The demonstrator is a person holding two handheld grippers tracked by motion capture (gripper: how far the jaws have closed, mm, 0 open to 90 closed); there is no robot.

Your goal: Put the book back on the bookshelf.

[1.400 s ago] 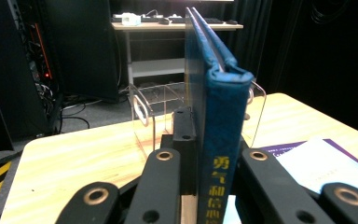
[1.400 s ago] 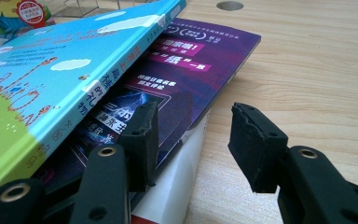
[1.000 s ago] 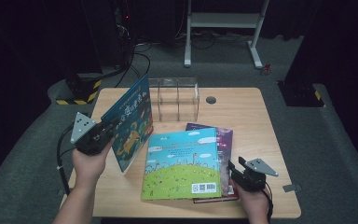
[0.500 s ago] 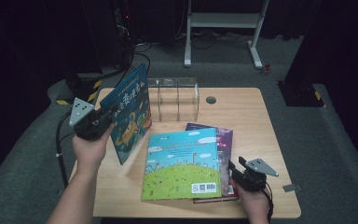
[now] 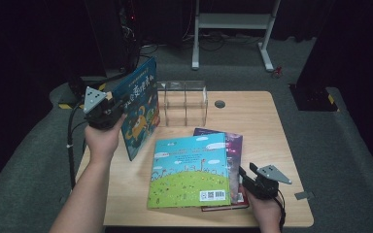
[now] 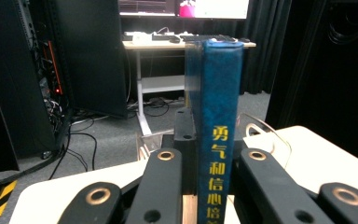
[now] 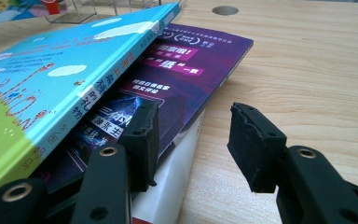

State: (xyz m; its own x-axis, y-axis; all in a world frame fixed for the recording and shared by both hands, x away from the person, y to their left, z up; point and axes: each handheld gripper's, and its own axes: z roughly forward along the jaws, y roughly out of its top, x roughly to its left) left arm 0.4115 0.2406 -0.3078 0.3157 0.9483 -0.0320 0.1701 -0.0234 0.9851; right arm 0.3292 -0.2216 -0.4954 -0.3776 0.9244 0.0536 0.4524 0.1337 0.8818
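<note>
My left gripper (image 5: 116, 110) is shut on a blue picture book (image 5: 140, 109) and holds it upright above the table's left side, just left of a clear acrylic book rack (image 5: 184, 102). In the left gripper view the blue spine (image 6: 216, 140) with yellow characters stands clamped between my jaws (image 6: 209, 161). A light-blue and green book (image 5: 189, 170) lies on top of a purple book (image 5: 234, 141) at the front. My right gripper (image 5: 246, 177) stands open at that stack's right edge. Its left pad (image 7: 142, 135) is against the purple book (image 7: 191, 56), and its right pad is over bare wood.
The wooden table (image 5: 262, 116) has a round cable hole (image 5: 219, 103) behind the stack. A white-edged book (image 7: 172, 186) lies at the stack's bottom. A white desk frame (image 5: 233, 22) stands on the grey floor beyond. A dark cabinet (image 6: 23, 79) is at the far left.
My left hand has carried the blue book up and farther from the person, toward the clear rack, and the book stands more upright. The right gripper and the stack have not moved.
</note>
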